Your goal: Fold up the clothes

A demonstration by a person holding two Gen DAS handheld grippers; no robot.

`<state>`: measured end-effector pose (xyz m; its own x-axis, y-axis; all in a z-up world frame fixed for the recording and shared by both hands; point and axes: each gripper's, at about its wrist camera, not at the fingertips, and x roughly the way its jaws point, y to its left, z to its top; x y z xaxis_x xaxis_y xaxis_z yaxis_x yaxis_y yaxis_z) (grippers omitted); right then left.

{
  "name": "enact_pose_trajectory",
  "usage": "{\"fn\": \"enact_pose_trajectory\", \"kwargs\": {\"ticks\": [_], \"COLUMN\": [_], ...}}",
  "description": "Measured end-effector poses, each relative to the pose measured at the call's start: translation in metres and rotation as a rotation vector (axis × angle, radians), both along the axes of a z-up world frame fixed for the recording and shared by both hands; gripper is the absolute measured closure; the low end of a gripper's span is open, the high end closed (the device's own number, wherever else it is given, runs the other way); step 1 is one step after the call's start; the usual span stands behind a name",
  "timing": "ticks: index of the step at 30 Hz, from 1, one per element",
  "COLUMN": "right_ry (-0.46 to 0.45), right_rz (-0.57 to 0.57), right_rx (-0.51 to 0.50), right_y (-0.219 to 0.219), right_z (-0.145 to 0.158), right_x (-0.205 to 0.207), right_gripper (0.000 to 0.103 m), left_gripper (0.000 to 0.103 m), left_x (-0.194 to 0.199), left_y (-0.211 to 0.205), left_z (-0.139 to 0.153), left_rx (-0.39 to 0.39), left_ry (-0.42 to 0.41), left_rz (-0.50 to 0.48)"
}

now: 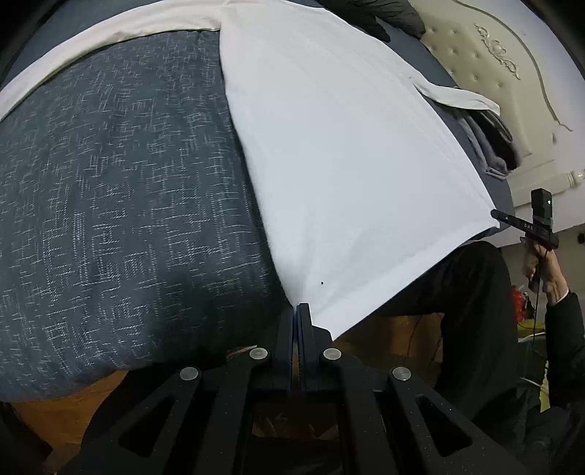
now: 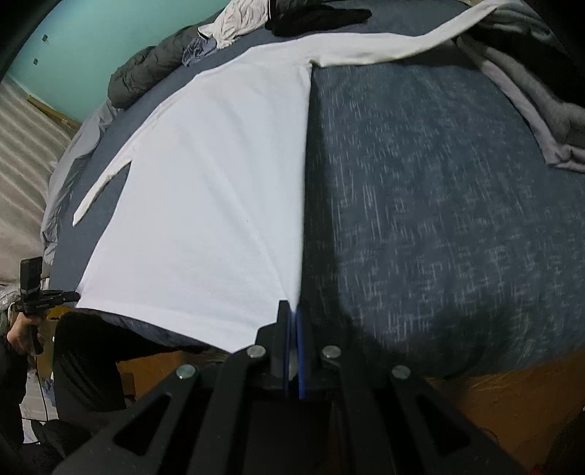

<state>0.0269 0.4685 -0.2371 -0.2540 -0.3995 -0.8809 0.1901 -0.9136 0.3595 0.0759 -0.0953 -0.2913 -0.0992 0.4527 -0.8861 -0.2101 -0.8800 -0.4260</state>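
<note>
Left gripper [image 1: 297,310] and right gripper [image 2: 291,308] are each clamped tight on a bottom-hem corner of the white shirt [image 1: 340,164], whose length runs away up the bed [image 1: 120,182] (sleeves farthest), equally near both

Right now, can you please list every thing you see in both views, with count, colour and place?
white shirt: one, white, spread flat on the bed, both bottom corners pinched.
bedcover: one, dark blue with pale flecks, under the shirt.
headboard: one, cream, tufted, at the far right of the left view.
grey clothes: a pile, grey, on the bed's right side.
dark jacket: one, dark grey, at the far edge of the bed.
wall: teal, behind the bed.
left gripper: black, fingers shut on the shirt's corner.
right gripper: black, fingers shut on the other corner.
</note>
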Motion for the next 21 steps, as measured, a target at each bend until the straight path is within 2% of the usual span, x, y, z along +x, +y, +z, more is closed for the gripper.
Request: {"fn": "enact_pose_trajectory", "kwargs": {"ticks": [8,13,16,19,21], "right_ry": [-0.005,0.008,0.041,0.065,0.050], "right_rz": [0.008,-0.006,0.019,0.050,0.061], "right_rx": [0.007,-0.055,-0.040,0.001,0.030], "right_y": [-0.003,0.003,0.000,-0.005,-0.007], "right_z": [0.003,0.020,0.038,0.049,0.038], "right_x": [-0.004,-0.006,-0.010,-0.014,-0.013], "right_gripper": [0.101,0.101,0.101,0.101,0.101], "left_gripper": [0.101,0.101,0.101,0.101,0.101], "left_x": [-0.009,-0.016,-0.022,-0.025,-0.031], "left_y": [-0.007,-0.014,-0.019,-0.017,-0.014], "left_z": [0.000,0.026,0.042,0.035,0.023], "left_rx": [0.001,0.030,0.042,0.011,-0.002], "left_ry": [-0.010,0.039,0.070,0.059,0.042], "left_rz": [0.018,0.037,0.050,0.036,0.041]}}
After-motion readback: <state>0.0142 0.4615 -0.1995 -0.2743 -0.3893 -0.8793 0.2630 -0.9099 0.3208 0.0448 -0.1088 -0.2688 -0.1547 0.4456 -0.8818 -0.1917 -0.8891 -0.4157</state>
